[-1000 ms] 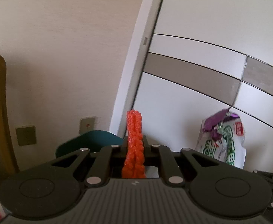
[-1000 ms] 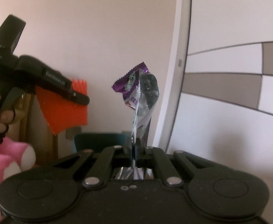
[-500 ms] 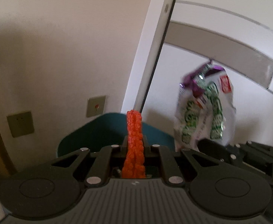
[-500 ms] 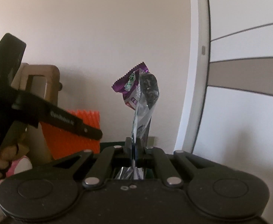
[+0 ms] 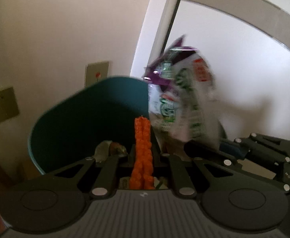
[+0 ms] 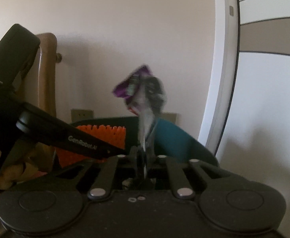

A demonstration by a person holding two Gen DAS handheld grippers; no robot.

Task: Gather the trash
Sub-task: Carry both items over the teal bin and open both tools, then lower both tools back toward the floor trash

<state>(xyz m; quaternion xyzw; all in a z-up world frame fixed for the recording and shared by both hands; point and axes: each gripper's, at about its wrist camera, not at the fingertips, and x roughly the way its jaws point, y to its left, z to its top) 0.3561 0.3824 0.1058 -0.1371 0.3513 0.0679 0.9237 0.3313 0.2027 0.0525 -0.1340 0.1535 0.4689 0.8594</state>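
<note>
Hovering over bin: both grippers sit at the teal bin (image 5: 89, 119), its mouth just ahead and below
Left gripper (image 5: 143, 154): nipped shut on the upright orange mesh (image 5: 143, 148), bin beyond it
Right gripper (image 6: 144, 154): jaws have just been opening; blurred purple snack wrapper (image 6: 143, 99) stands between them, bin's far right wall (image 6: 172, 138) just behind

Changes noted:
- Teal bin (image 5: 89, 119): from a sliver behind the left gripper (image 5: 143, 154) to filling the left wrist view's middle; rim now open at 12 o'clock, scraps visible inside.
- Snack wrapper (image 6: 143, 99): now blurred, over the bin's rim.
- Right gripper (image 6: 143, 156): jaws have just been opening, wrapper between them.
- Orange mesh (image 6: 97, 138): lower, in front of the bin.
</note>
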